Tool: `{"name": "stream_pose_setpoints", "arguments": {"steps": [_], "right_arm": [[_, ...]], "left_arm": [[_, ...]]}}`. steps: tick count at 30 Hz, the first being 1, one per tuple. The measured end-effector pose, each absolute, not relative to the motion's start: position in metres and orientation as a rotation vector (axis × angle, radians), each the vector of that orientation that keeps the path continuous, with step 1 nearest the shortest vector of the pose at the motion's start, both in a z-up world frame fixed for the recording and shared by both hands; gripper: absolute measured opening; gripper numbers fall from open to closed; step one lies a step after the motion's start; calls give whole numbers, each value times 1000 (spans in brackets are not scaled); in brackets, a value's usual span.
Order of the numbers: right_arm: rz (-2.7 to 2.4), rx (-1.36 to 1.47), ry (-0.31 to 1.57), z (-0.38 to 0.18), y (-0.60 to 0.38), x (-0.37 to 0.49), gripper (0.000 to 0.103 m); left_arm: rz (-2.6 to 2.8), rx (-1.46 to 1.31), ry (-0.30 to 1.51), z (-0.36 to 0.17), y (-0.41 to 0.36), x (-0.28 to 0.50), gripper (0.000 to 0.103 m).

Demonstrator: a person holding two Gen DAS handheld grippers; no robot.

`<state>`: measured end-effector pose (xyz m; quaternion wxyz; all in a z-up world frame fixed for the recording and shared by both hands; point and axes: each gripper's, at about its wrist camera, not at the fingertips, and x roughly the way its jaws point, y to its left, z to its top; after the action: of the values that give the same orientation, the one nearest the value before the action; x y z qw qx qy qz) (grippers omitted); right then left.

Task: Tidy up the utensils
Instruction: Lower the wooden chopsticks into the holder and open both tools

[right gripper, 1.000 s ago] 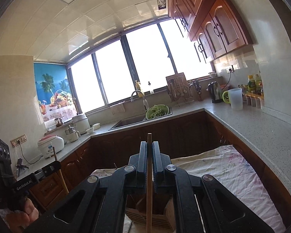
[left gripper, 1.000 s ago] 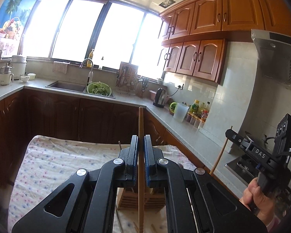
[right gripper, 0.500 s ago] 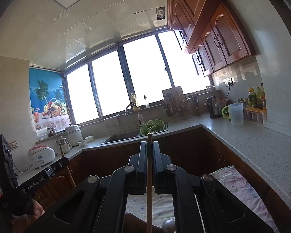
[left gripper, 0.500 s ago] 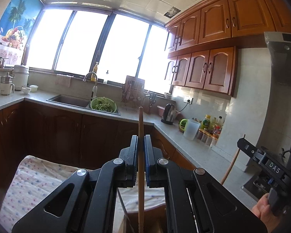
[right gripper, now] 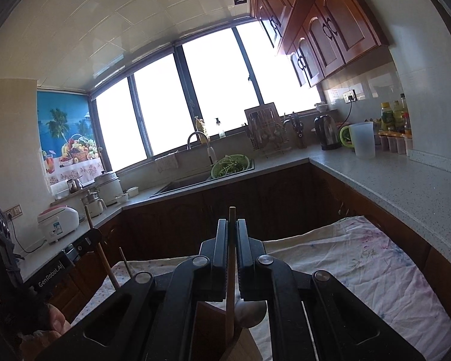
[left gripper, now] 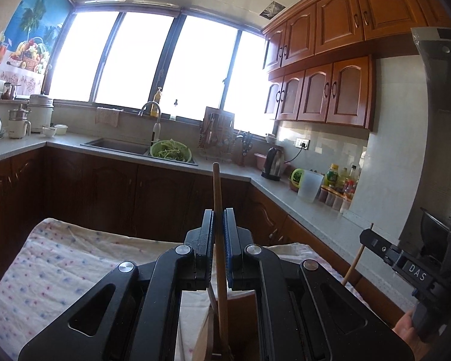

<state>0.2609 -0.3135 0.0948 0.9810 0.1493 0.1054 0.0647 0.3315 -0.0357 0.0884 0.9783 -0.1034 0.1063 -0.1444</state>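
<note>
Cloth point(left gripper: 60, 270): on table, before the cabinets.
Sink point(left gripper: 117, 146): in counter under window.
Kettle point(left gripper: 275, 162): right of sink, on counter.

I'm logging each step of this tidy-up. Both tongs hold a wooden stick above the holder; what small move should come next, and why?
Probably lower both sticks straight down. The left tongs grip a wooden stick upright, its lower end at the wooden holder; the right tongs hold theirs likewise over the holder.
</note>
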Motion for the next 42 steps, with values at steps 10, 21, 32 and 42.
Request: {"name": "stream_pose_setpoints", "arguments": {"steps": [10, 21, 32, 42], "right_arm": [[122, 306, 253, 89, -318, 264, 5], [119, 297, 277, 91, -316, 264, 6], [159, 321, 269, 99, -321, 248, 69], [145, 372, 281, 91, -342, 193, 102]], "left_arm": [[-294, -200, 333, 75, -27, 347, 7], [-302, -153, 353, 69, -41, 340, 7], [-290, -184, 373, 76, -29, 319, 57], [-232, -242, 508, 52, 2, 270, 79]]}}
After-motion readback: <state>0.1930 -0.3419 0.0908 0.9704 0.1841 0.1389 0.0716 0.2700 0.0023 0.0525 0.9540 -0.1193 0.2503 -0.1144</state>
